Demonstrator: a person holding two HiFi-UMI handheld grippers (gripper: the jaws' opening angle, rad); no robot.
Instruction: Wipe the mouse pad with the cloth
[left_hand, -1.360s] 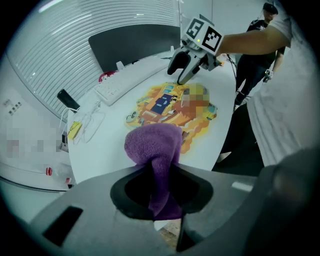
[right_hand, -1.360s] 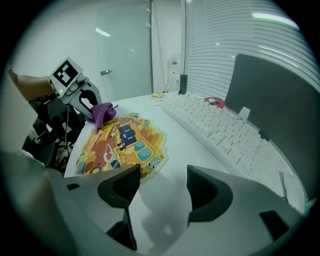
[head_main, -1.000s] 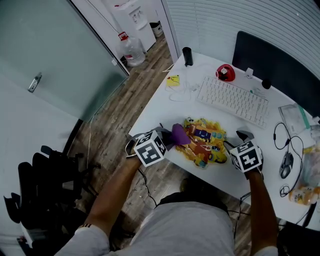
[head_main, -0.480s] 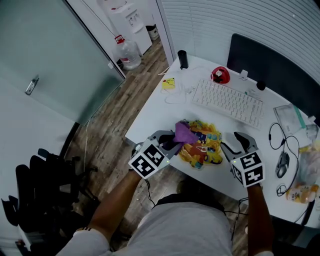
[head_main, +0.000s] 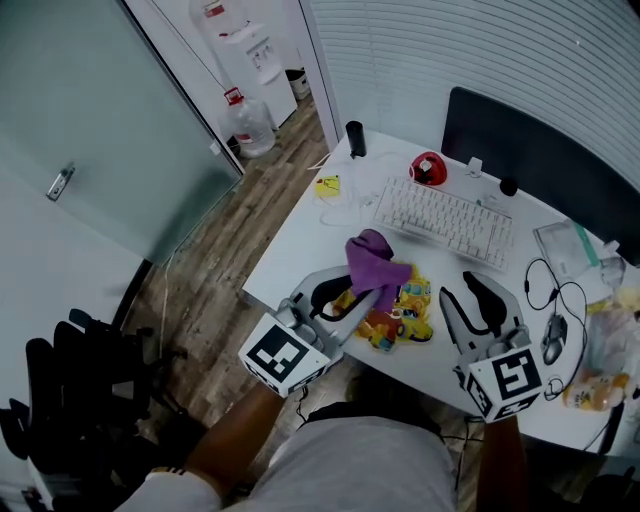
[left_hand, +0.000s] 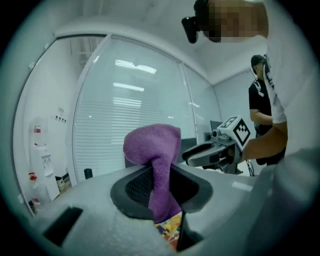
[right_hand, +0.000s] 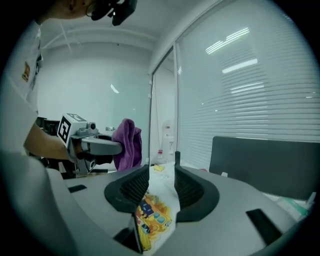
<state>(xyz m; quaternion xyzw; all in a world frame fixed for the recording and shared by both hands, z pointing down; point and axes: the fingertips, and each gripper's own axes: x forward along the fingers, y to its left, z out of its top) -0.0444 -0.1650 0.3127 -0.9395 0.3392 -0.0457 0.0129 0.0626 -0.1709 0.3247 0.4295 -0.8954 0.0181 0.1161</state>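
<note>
step: pre-wipe, cloth (head_main: 375, 262) above mouse pad (head_main: 405, 318) | left gripper (head_main: 355, 297) jaws clamped on cloth | right gripper (head_main: 462, 288) jaws just closing, apart, empty | next: lower cloth onto mouse pad

Office scene: white desk (head_main: 305, 245) carrying keyboard (head_main: 443, 220), mouse (head_main: 552, 338) and dark monitor (head_main: 530, 140), glass partition (head_main: 90, 120) left, water dispenser (head_main: 245, 50) far left.

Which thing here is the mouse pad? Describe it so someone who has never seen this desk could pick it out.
Start at the white desk and find the white keyboard on it. The mouse pad is between that keyboard and the desk's near edge, just below the purple cloth held in the left gripper. It is the only flat thing with a bright yellow cartoon print.
</note>
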